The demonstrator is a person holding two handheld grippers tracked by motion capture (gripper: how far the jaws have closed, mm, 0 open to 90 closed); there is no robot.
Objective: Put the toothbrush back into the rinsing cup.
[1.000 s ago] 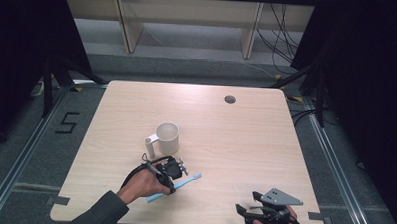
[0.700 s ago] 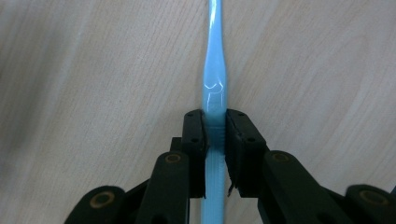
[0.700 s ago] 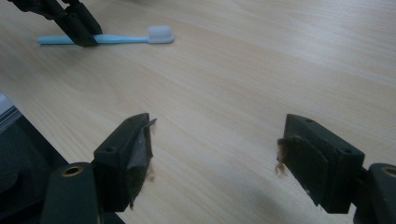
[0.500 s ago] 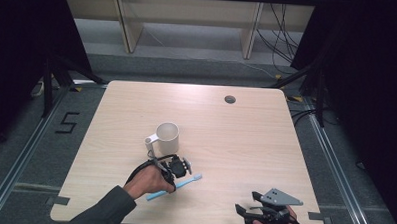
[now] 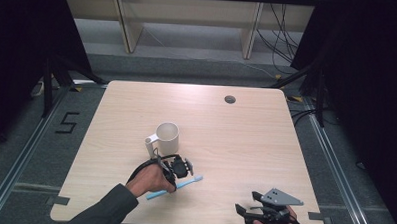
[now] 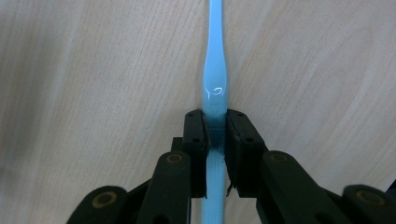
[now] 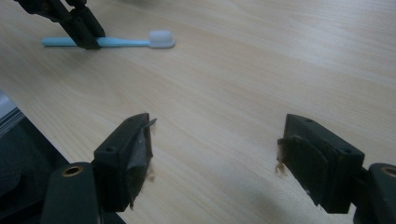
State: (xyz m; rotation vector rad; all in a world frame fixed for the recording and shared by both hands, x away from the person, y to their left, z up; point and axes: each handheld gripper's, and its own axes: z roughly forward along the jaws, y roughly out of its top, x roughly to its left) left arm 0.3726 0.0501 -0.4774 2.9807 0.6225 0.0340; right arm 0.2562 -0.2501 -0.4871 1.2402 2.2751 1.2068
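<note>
White mug (image 5: pixel 167 136) on the wooden table (image 5: pixel 245 143), far-edge grommet hole (image 5: pixel 230 99), floor mark 5 (image 5: pixel 67 122).

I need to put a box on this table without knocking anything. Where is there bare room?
The far half of the table is bare apart from the cable hole, and so is the right side between it and the right tongs. It is crowded front left: mug, blue toothbrush and left tongs.

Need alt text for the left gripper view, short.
Left gripper looks down on a light wooden table, its black fingers shut on the handle of a light blue toothbrush. The handle runs straight up the frame and out at the top edge.
</note>
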